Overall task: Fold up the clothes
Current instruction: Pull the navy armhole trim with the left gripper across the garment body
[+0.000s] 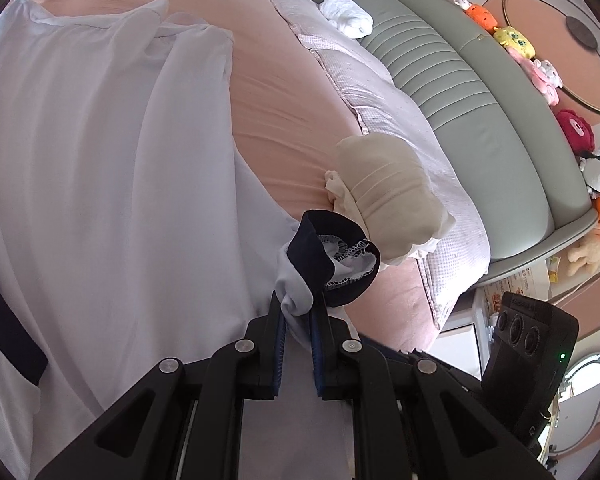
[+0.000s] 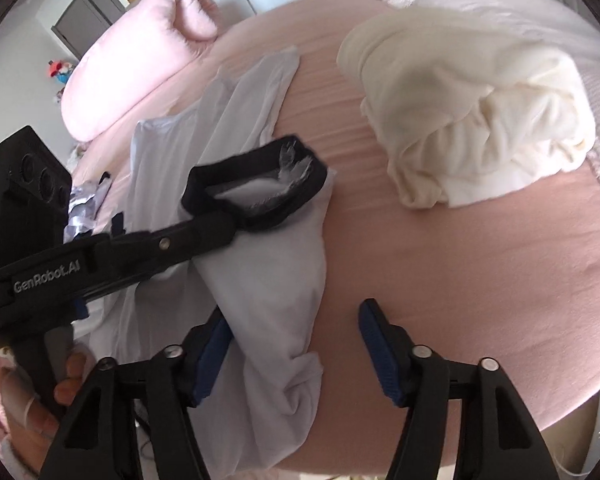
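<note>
The right gripper [image 2: 296,344] is seen nearest the lens, its 2 blue-padded jaws standing apart; a bunched fold of the white garment [image 2: 268,280] lies between them, against the left pad, and the right pad is clear of it. The left gripper [image 1: 298,312] is clamped together on a twisted bit of the same white garment [image 1: 100,168], just below its dark navy cuff [image 1: 332,256], inside which a gathered white lining is shown. The garment is spread over the pink bed sheet [image 2: 440,260], along the near edge of the bed. A rolled cream garment [image 1: 384,204] is laid on the sheet towards the headboard edge, beside the pale checked quilt [image 1: 420,128] and well apart from both grippers. A pink pillow [image 2: 140,52] is set at the far corner. No containers are seen. A hand [image 2: 66,384] is wrapped around the left gripper's handle.
</note>
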Motion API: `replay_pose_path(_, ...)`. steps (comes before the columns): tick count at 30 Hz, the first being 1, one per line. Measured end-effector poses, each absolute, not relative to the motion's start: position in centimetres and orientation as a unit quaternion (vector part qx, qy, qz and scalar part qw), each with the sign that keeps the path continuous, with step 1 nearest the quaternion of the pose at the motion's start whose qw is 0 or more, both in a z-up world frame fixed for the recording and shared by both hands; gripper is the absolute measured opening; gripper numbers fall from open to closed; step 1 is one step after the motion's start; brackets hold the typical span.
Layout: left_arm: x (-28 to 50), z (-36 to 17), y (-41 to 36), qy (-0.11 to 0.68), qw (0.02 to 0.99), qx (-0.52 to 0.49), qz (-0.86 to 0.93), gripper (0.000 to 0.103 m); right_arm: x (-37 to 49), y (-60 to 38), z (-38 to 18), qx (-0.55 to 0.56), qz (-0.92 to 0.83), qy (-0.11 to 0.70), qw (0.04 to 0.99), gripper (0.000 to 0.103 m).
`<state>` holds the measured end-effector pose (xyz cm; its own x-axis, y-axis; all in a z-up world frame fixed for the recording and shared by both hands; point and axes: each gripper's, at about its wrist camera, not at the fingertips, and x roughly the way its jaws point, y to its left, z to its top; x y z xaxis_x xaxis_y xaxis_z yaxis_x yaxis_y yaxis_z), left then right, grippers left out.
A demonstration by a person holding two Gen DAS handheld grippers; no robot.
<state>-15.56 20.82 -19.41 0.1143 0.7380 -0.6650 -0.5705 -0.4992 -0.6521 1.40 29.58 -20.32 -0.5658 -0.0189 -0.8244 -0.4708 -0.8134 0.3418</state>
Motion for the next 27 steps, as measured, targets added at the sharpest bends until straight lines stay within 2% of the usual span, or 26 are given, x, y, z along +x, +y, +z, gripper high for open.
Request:
replay_pose_path(2,-15.6,-19.5,20.6,-0.077,0.492,-0.561,0.661,0.01,1.5,29.7,-20.5,-0.424,0.85,0.283,0.133,0.039)
replay_pose_path(5,-15.8,-19.8,20.3,-0.083,0.486,-0.567,0.66,0.01,1.9,30.3,-21.3,-0.403,0.849,0.317,0.128,0.026)
replay_pose_path(8,-15.8,-19.6,20.1,-0.079,0.489,-0.57,0.656,0.01,2.1,30.0,-20.8,-0.393,0.861,0.297,0.124,0.021)
replay_pose_path(13,-16.1,-19.5,20.5,-0.041,0.482,-0.59,0.646,0.011,1.8,29.1,-19.8,-0.39,0.875,0.266,0.109,0.02)
replay_pose_path(17,-16.3,-19.1,20.0,-0.044,0.494,-0.587,0.64,0.015,1.5,29.0,-19.9,-0.395,0.874,0.263,0.102,0.021)
replay_pose_path(18,-16.4,-19.0,19.8,-0.047,0.498,-0.584,0.639,0.023,1.5,29.0,-19.9,-0.396,0.875,0.261,0.1,0.021)
replay_pose_path(19,-16.5,-18.9,19.6,-0.05,0.502,-0.582,0.638,0.037,1.6,28.9,-20.0,-0.396,0.875,0.261,0.097,0.02)
replay_pose_path(20,-16.5,-18.6,19.4,-0.051,0.505,-0.577,0.64,0.047,1.7,28.9,-20.0,-0.395,0.875,0.264,0.095,0.02)
replay_pose_path(21,-16.5,-18.4,19.2,-0.052,0.508,-0.571,0.643,0.073,1.9,29.0,-20.0,-0.394,0.874,0.267,0.094,0.021)
replay_pose_path(22,-16.4,-18.1,19.3,-0.047,0.509,-0.564,0.649,0.087,2.0,28.9,-20.0,-0.394,0.874,0.268,0.092,0.021)
replay_pose_path(27,-15.9,-17.2,20.7,0.009,0.509,-0.543,0.668,0.087,1.6,28.4,-20.1,-0.396,0.877,0.255,0.09,0.021)
